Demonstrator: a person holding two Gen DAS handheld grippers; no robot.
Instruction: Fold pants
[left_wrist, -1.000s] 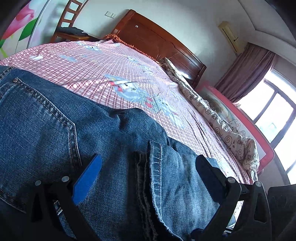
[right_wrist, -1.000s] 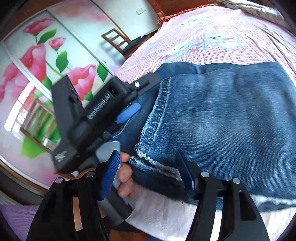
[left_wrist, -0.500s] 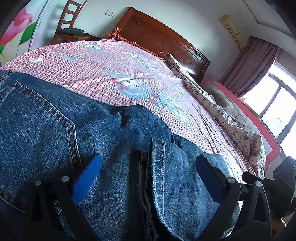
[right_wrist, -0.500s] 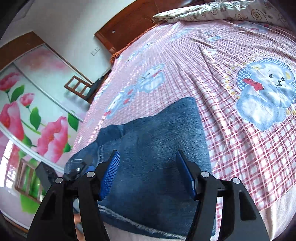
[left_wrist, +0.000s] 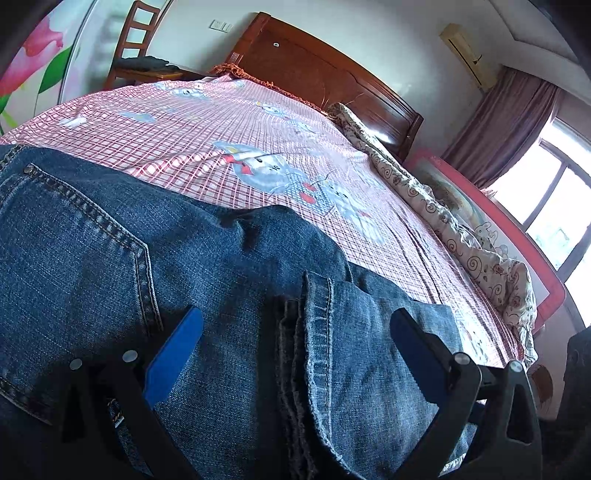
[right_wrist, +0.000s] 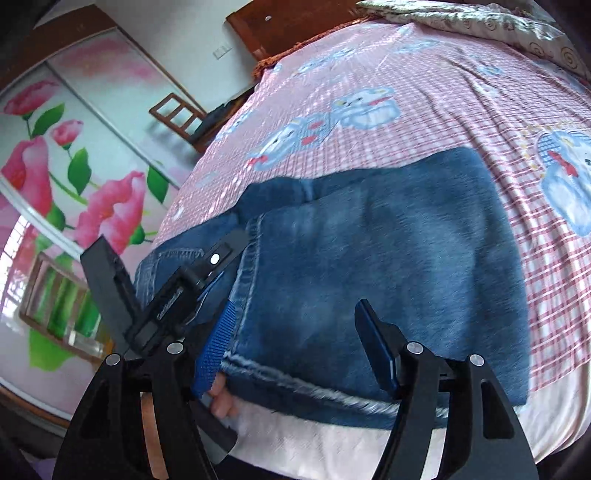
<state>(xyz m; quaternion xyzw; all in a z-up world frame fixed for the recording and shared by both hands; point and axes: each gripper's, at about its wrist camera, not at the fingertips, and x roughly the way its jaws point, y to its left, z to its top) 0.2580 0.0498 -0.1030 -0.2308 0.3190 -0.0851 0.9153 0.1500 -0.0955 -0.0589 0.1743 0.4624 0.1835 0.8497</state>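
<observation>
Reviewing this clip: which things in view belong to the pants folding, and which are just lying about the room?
Part of the job:
jeans, folded on the bed
left gripper, open over the jeans
right gripper, open

Just lying about:
checked bedsheet
rumpled quilt
wooden chair
headboard
curtain

Black angular left gripper (left_wrist: 295, 354) and right gripper (right_wrist: 295, 343): blue pads, silver rivets; bare fingers (right_wrist: 221, 400) visible

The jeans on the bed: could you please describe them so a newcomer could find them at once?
Start at the big bed with the pink checked sheet and look at its near edge. The jeans lie there folded over, the only dark blue denim on the sheet, with a frayed pale hem.
</observation>
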